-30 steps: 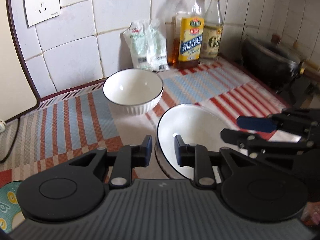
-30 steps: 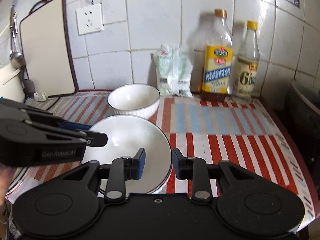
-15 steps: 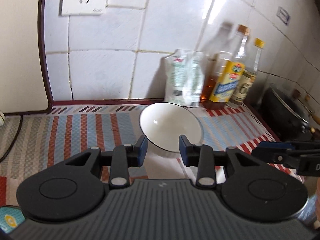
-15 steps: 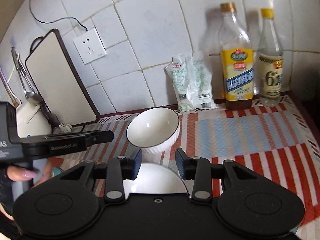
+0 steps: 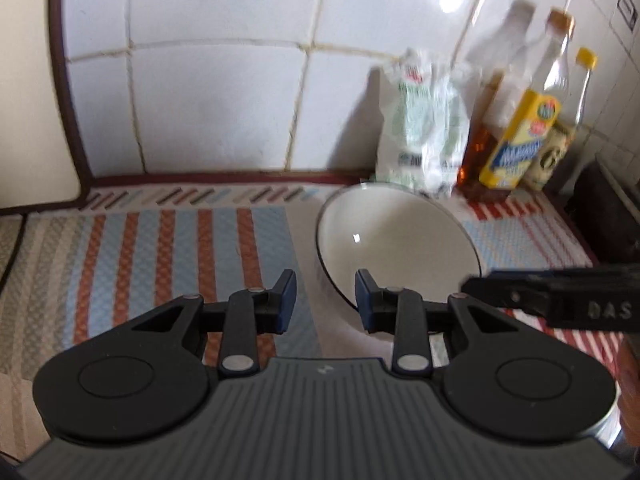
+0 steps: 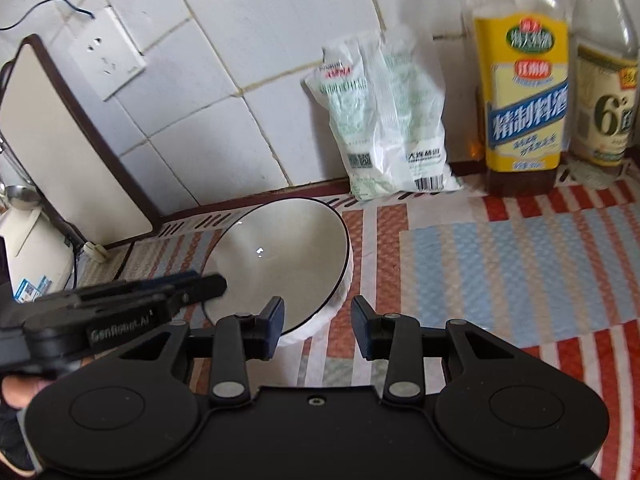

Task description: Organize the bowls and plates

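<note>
A white bowl (image 5: 396,240) with a thin dark rim stands on the striped mat near the tiled wall. It also shows in the right wrist view (image 6: 284,260). My left gripper (image 5: 325,294) is open and empty, its right finger just at the bowl's near left rim. My right gripper (image 6: 318,320) is open and empty, close to the bowl's near right side. The left gripper's fingers (image 6: 200,286) reach over the bowl's left rim in the right wrist view. The right gripper's fingers (image 5: 520,290) appear by the bowl's right side in the left wrist view.
A white salt bag (image 6: 384,120) leans on the wall behind the bowl. A yellow-labelled bottle (image 6: 520,96) and a second bottle (image 6: 604,80) stand to its right. A cutting board (image 6: 68,152) leans at the left. A dark pot (image 5: 612,208) sits at the far right.
Both grippers have moved forward to the bowl by the wall. The large plate seen below them earlier has dropped out of view. The jaws have opened a little wider.
</note>
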